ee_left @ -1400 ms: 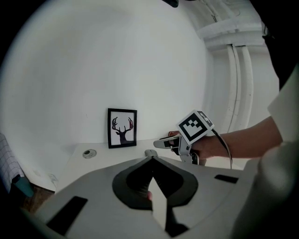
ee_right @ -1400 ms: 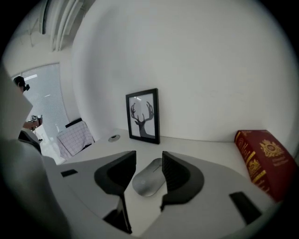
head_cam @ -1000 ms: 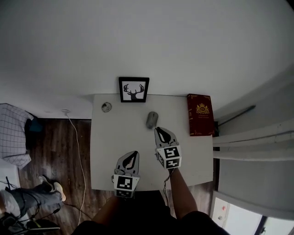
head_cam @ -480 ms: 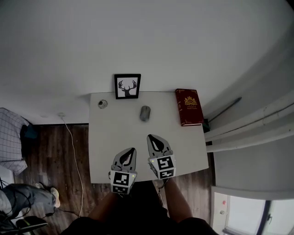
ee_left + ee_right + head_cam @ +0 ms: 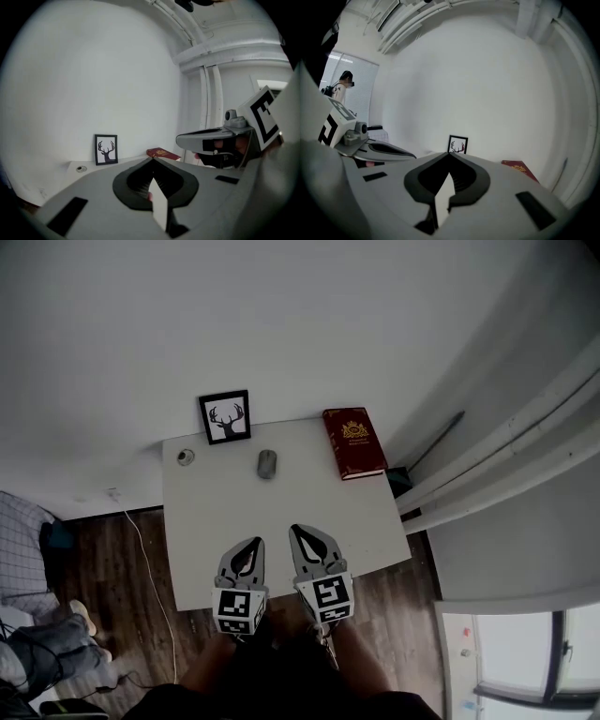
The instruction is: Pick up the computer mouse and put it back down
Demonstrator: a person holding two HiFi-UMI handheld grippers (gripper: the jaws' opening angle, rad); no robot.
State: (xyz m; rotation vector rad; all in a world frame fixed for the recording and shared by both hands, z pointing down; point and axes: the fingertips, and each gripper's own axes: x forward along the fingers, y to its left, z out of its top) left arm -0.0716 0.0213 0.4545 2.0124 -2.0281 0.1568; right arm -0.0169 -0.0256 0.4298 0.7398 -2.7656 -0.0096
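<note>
A white table [image 5: 211, 521] fills the middle of the head view, set against a pale wall, with dark wood floor at the lower left. Over its near edge, low in the frame, hang the left gripper [image 5: 254, 542] and, just right of it, the right gripper [image 5: 295, 530]. Each has its jaws pressed together with nothing between them, and both are well apart from everything on the table. A red book [image 5: 354, 442] lies at the table's upper right corner. A framed deer print [image 5: 226, 416] stands at the upper left against the wall. The grey computer mouse [image 5: 267, 463] rests on the tabletop between print and book, touched by nothing. A small round object [image 5: 186, 457] sits near the far left corner.
</note>
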